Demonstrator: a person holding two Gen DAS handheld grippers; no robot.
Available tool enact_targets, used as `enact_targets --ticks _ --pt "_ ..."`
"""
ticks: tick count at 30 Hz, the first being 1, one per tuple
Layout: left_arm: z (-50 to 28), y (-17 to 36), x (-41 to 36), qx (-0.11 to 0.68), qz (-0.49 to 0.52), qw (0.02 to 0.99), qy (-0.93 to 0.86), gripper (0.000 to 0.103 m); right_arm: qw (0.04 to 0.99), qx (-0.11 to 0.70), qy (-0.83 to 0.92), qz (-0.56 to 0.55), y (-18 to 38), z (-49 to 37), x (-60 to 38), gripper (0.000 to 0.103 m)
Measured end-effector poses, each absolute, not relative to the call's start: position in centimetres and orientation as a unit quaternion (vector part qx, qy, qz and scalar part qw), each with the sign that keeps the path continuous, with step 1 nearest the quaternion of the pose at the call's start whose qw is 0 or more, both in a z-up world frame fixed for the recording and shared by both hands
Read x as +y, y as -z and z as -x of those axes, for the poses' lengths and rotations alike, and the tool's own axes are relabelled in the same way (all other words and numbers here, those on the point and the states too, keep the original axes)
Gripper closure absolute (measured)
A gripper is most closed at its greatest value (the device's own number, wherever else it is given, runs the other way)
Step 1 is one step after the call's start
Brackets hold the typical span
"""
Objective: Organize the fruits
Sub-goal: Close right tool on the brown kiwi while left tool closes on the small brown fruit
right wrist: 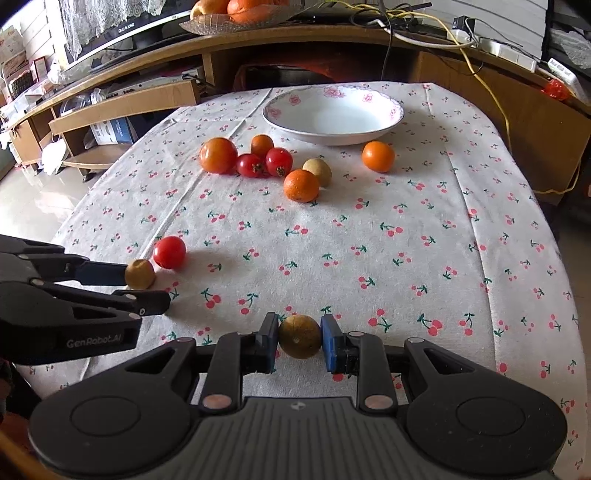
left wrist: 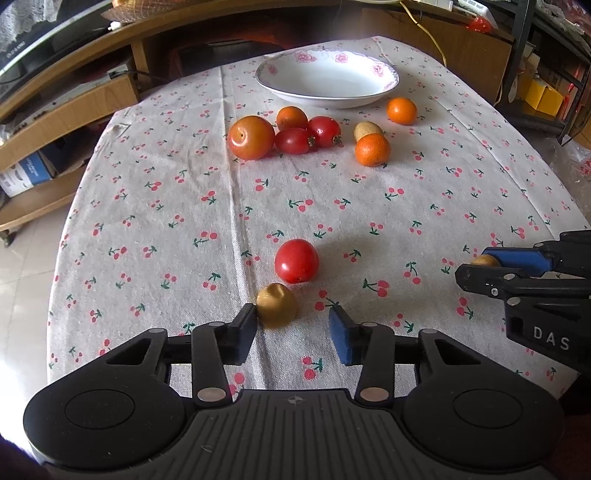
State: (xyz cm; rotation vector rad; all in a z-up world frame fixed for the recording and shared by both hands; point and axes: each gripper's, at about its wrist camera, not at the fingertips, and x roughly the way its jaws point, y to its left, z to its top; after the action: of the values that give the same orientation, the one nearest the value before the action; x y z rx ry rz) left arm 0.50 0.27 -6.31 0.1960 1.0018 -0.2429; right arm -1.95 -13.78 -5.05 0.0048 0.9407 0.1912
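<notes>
My left gripper (left wrist: 293,320) is open and low over the cherry-print cloth. A small brown fruit (left wrist: 277,304) lies between its fingers, touching the left finger. A red tomato (left wrist: 296,260) sits just beyond it. My right gripper (right wrist: 300,332) is shut on another round brown fruit (right wrist: 300,336) near the table's front edge. In the left wrist view the right gripper (left wrist: 480,268) shows at the right edge. The white bowl (right wrist: 332,114) with pink flowers stands empty at the far side. In front of it lie a large orange-red fruit (right wrist: 218,155), red tomatoes (right wrist: 279,161) and oranges (right wrist: 301,185).
A wooden TV stand (right wrist: 129,99) with shelves, boxes and cables runs behind the table. A glass dish of fruit (right wrist: 236,14) sits on top of it. Tiled floor (left wrist: 22,273) lies to the left of the table. A yellow cable (right wrist: 491,96) hangs at the right.
</notes>
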Motion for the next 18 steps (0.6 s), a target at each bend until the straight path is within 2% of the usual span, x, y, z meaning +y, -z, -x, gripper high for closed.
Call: enact_targets --ticks 5,18 --pt "-1.0 6.2 0.8 0.483 -0.084 0.865 0.104 0.067 0.887 0.452 -0.094 -0.007 4.8 2.1 -13.8 0.077" --pt "-1.0 6.0 0.5 0.484 -0.088 0.864 0.110 0.072 0.897 0.432 -0.098 -0.010 3.4 2.6 -13.9 0.077"
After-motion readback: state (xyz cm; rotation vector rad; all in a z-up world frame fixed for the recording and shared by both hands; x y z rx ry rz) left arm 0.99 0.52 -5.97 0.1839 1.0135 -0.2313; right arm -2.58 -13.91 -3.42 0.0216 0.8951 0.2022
